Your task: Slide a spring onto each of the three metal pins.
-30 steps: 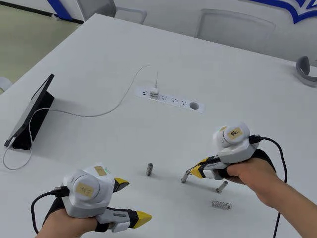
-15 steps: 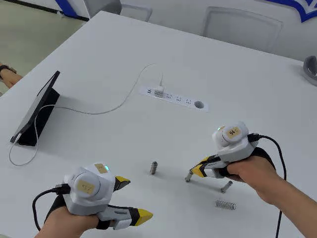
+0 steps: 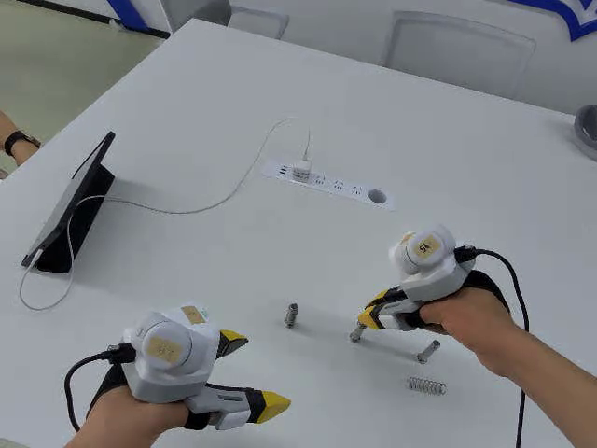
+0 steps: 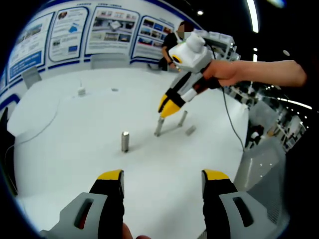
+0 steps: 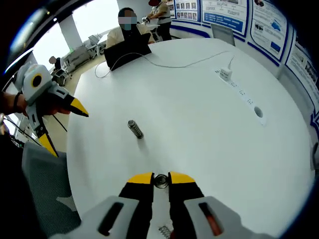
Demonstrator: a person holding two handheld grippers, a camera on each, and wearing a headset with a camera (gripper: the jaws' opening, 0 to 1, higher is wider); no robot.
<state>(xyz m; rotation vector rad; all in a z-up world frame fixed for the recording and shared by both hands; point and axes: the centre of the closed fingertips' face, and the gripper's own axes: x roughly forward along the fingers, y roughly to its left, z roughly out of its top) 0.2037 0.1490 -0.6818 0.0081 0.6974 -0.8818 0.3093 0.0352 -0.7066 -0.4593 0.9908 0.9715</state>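
Pin count is three, all on the white table [image 3: 187, 112] in the head view. One standing pin [image 3: 291, 315] is upright near the middle, and it's wearing a fitted spring [image 5: 133, 128]. The second pin [image 3: 356, 332] is tilted, with its lower end on the table. Its top end is pinched in the right gripper [image 3: 367, 320], whose yellow jaws are closed down to about the pin's width. The third pin [image 3: 428, 351] lies flat just beside that hand. One loose spring [image 3: 426, 385] lies near it, not touching. So that's two springs I can count; can't tell if the pinched pin carries one. The left gripper [image 3: 250, 373] sits low at the near edge, well apart from the pins, jaws spread wide with nothing between them. Further back is one power strip [image 3: 326, 183] with one plug in it. One white cable [image 3: 201, 211] runs from there to one tablet [image 3: 67, 207] propped at the left.
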